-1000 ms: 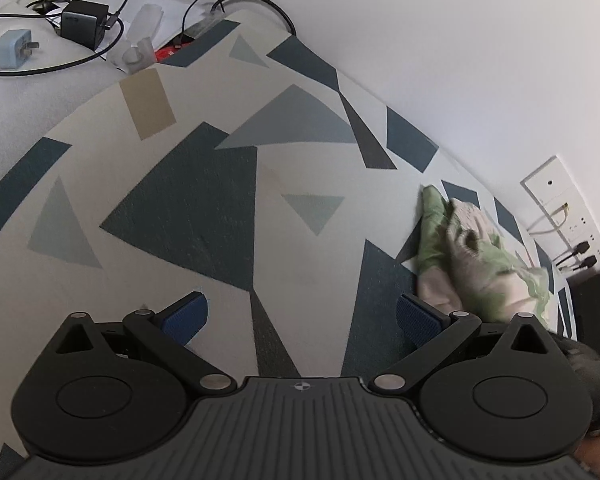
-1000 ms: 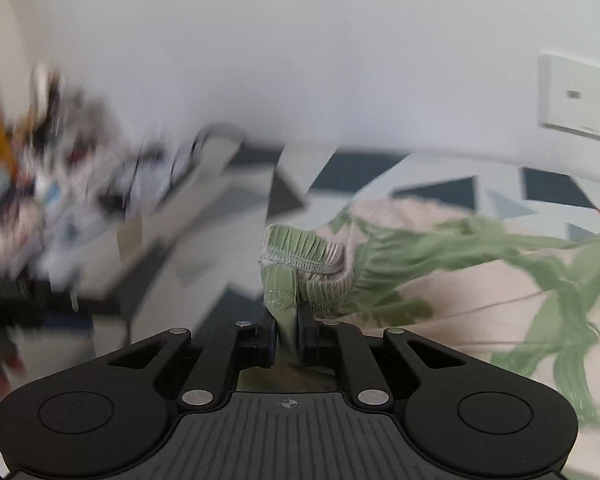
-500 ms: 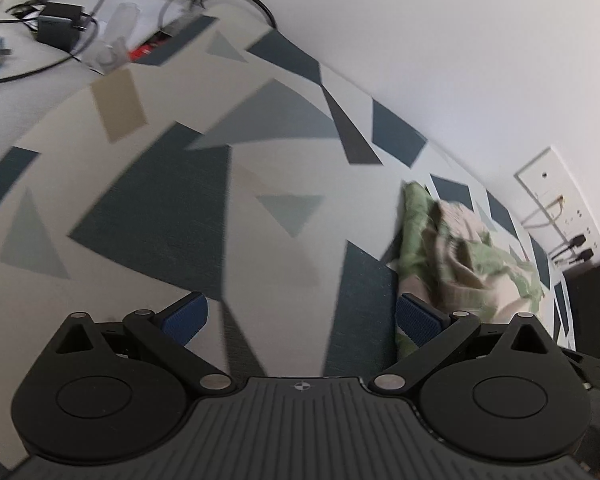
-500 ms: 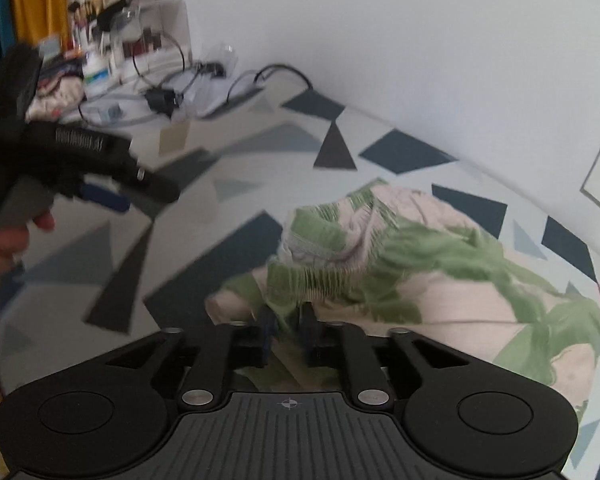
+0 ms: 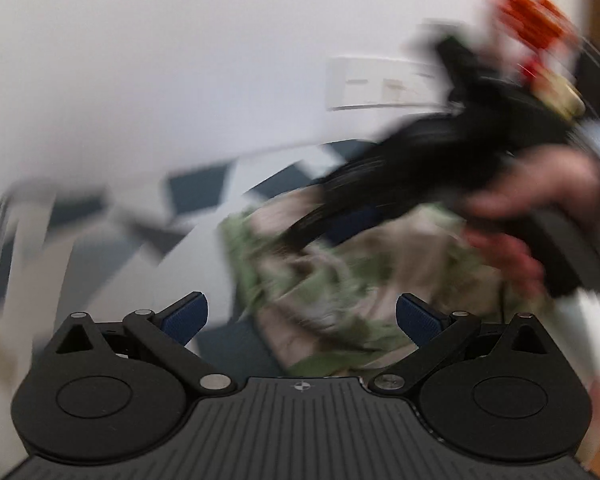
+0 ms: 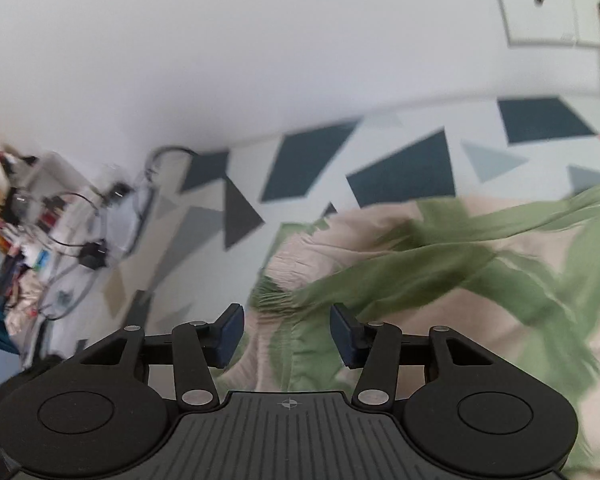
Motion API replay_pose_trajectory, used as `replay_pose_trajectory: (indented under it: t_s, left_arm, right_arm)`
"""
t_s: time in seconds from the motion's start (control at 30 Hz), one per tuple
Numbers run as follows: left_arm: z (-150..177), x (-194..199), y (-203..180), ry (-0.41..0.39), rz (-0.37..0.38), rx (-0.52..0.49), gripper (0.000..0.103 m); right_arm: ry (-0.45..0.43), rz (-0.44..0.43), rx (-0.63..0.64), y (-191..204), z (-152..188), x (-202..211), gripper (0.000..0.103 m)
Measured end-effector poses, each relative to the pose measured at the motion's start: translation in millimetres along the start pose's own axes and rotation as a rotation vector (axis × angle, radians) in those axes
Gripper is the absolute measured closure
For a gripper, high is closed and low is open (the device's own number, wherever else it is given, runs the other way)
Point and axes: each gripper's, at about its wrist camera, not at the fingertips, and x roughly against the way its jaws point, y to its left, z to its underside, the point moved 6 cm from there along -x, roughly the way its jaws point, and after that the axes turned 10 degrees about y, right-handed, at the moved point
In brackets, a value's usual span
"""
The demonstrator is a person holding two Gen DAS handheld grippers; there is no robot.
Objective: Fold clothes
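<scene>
A cream garment with green leaf print (image 6: 440,280) lies crumpled on the table's patterned cover (image 6: 400,172). My right gripper (image 6: 287,330) hovers just over the garment's gathered green edge. Its jaws are opening, the cloth lies under the gap, and the pads do not press on it. The left wrist view is badly blurred. There my left gripper (image 5: 302,314) stands wide open above the same garment (image 5: 332,280), holding nothing. A person's hand (image 5: 540,192) holds the right gripper's black body over the far side of the cloth.
A white wall rises right behind the table, with a socket plate (image 6: 540,4) on it. Cables and a black charger (image 6: 92,256) lie at the table's far left beside shelf clutter. Bare patterned cover (image 5: 196,188) stretches left of the garment.
The right gripper, shut on the green waistband a second ago, has opened and let it go. The left gripper swung from bare table round to face the garment, staying open.
</scene>
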Motion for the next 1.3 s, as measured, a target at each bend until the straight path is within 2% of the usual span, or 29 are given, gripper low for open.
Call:
replay_pose_trajectory:
  t_s: [0.07,0.1,0.13,0.17,0.2,0.27,0.33,0.43,0.53,0.6,0.7,0.73,0.77,0.8,0.87,0.93,1.03,1.17,1.3]
  left_arm:
    - [-6,-9,-12,-0.013,0.015,-0.108,0.000]
    - [-8,-15,-14,-0.004,0.031,-0.131,0.000]
    - [-11,-22,-17,0.005,0.047,-0.153,0.000]
    - [-12,-29,-16,0.020,0.068,-0.154,0.000]
    - [-12,-37,-15,0.043,0.096,-0.143,0.000]
    - [-13,-52,-11,0.088,0.153,-0.120,0.000]
    - [-10,-60,-8,0.115,0.208,-0.092,0.002]
    - [-5,-60,-2,0.121,0.247,-0.082,0.004]
    - [-4,-59,5,0.115,0.254,-0.067,0.012]
    - [-4,-62,13,0.132,0.262,-0.025,0.019]
    - [-2,-64,24,0.149,0.275,0.055,0.032]
    - [-1,-66,28,0.153,0.275,0.087,0.038]
    - [0,-67,32,0.157,0.279,0.123,0.040]
    - [1,-68,36,0.160,0.283,0.158,0.044]
    - [1,-68,42,0.165,0.291,0.214,0.051]
    - [2,-67,45,0.169,0.290,0.241,0.056]
    - [3,-64,43,0.169,0.278,0.255,0.057]
    - [3,-63,40,0.164,0.254,0.242,0.058]
    - [0,-57,37,0.144,0.240,0.198,0.076]
  right_arm:
    - [0.042,0.051,-0.018,0,-4,-14,0.066]
    - [0.053,0.069,-0.022,0,-5,-19,0.067]
    - [0.051,0.073,-0.018,1,-6,-21,0.073]
    - [0.047,0.078,-0.014,1,-5,-22,0.082]
    - [0.040,0.082,-0.011,2,-5,-21,0.083]
    - [0.013,0.094,-0.015,3,-6,-15,0.097]
    - [-0.024,0.081,-0.034,3,-10,-5,0.098]
    - [-0.120,0.057,-0.053,10,-20,19,0.098]
    - [-0.204,0.093,0.010,26,-38,30,0.099]
    - [-0.190,0.137,0.064,34,-50,17,0.099]
    - [-0.110,0.157,0.061,31,-61,-23,0.098]
    - [-0.096,0.145,0.056,28,-62,-30,0.097]
    - [-0.082,0.133,0.051,26,-62,-36,0.087]
    - [-0.068,0.121,0.046,23,-63,-43,0.081]
    - [-0.047,0.089,0.023,18,-64,-51,0.054]
    - [-0.090,0.022,-0.070,10,-64,-27,0.043]
    - [-0.212,-0.038,-0.138,-12,-45,35,0.040]
    - [-0.348,0.077,-0.268,-66,26,110,0.037]
    - [-0.380,0.141,-0.436,-105,118,140,0.037]
